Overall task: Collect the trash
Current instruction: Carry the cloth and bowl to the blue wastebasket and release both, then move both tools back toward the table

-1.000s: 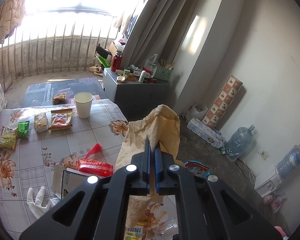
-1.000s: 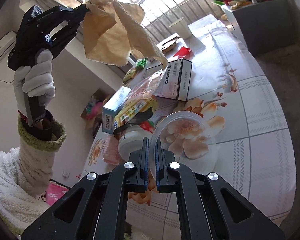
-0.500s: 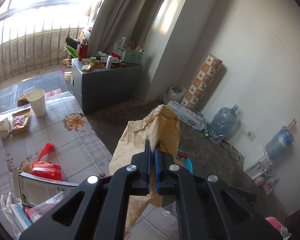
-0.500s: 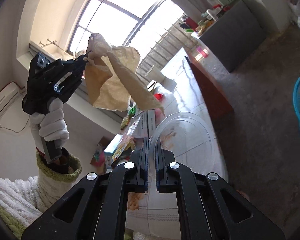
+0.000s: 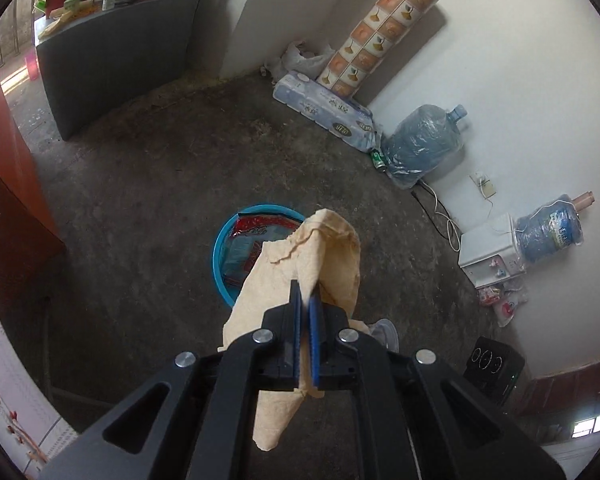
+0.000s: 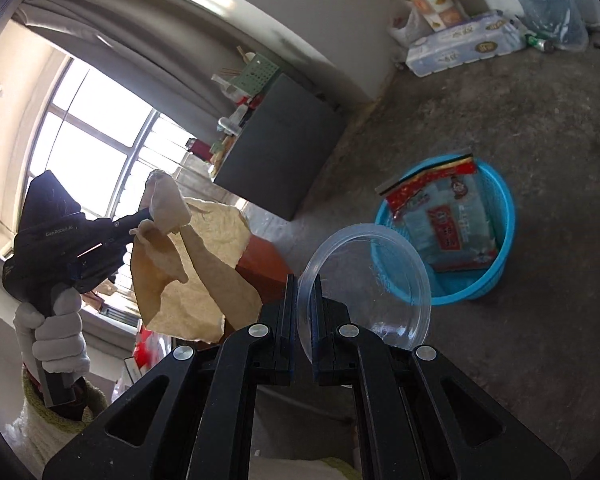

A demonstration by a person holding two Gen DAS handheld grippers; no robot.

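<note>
1. Between the pads of the left claw (image 5: 304,300), shut tight, hung a crumpled tan paper wrapper (image 5: 300,264); it draped ahead of and below the fingertips.
2. Just past that wrapper, on the concrete floor (image 5: 148,184), stood a blue plastic basket (image 5: 220,256) with a red-and-blue snack bag (image 5: 256,228) lying inside; the wrapper covered the basket's near right side in the left wrist view.
3. The right claw (image 6: 303,292) was clamped on the rim of a clear round plastic lid (image 6: 364,276), which stood out ahead and to the right of the fingers.
4. Beyond the lid, further right, sat the same blue basket (image 6: 504,240), with the snack bag (image 6: 448,220) leaning against its inner wall.
5. Left of the right claw, a white-gloved hand (image 6: 58,332) gripped the left claw's handle, the tan wrapper (image 6: 188,276) dangling from its tip.
6. Farther from the left claw, along the white wall, lay a pack of tissue rolls (image 5: 324,108), a wrapped water jug (image 5: 424,144), and a small white appliance (image 5: 492,248).
7. A grey cabinet (image 5: 116,52) stood far ahead to the left, with a red-brown bench edge (image 5: 8,200) at the left side.
</note>
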